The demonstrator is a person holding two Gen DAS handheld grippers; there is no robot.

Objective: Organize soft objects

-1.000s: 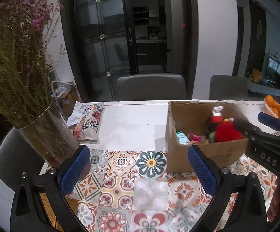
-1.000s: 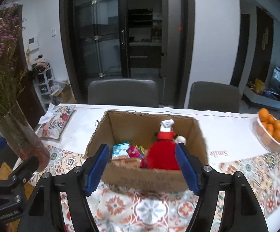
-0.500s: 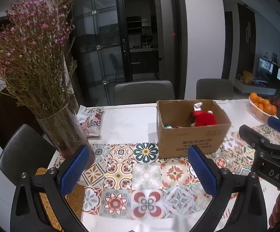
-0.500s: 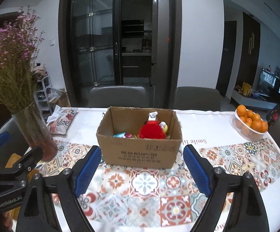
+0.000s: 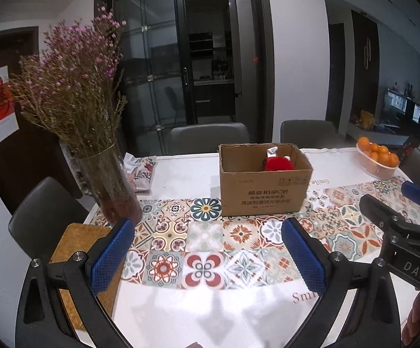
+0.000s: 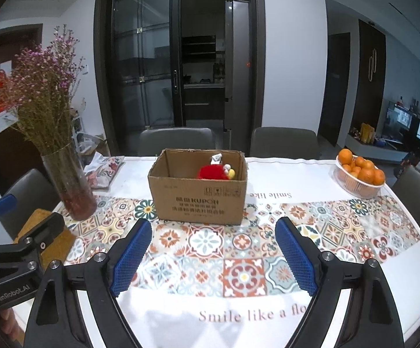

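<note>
While the red plush toy (image 6: 214, 172) is sitting inside the cardboard box (image 6: 199, 200), against its far wall with a white tag and a yellow bit poking up beside it, both grippers are hanging well short of the box's near face, over the patterned table runner (image 6: 239, 269). The right gripper (image 6: 212, 256) is standing wide, its jaws having just been opening, with nothing between its blue pads. The left gripper (image 5: 207, 256) is likewise spread wide and holding nothing.

Judged from this, the box is looking loaded and the step in hand is a clean retreat. To do it well, the person should be keeping both grippers high enough not to drag the runner, and keeping the left one off the glass vase of dried flowers (image 5: 109, 185) left of the box, which looks easy to tip. A floral fabric pouch (image 5: 141, 171), lying left of the box behind the vase, may be the next soft thing; the bowl of oranges (image 6: 359, 178) right of the box probably stays put.
</note>
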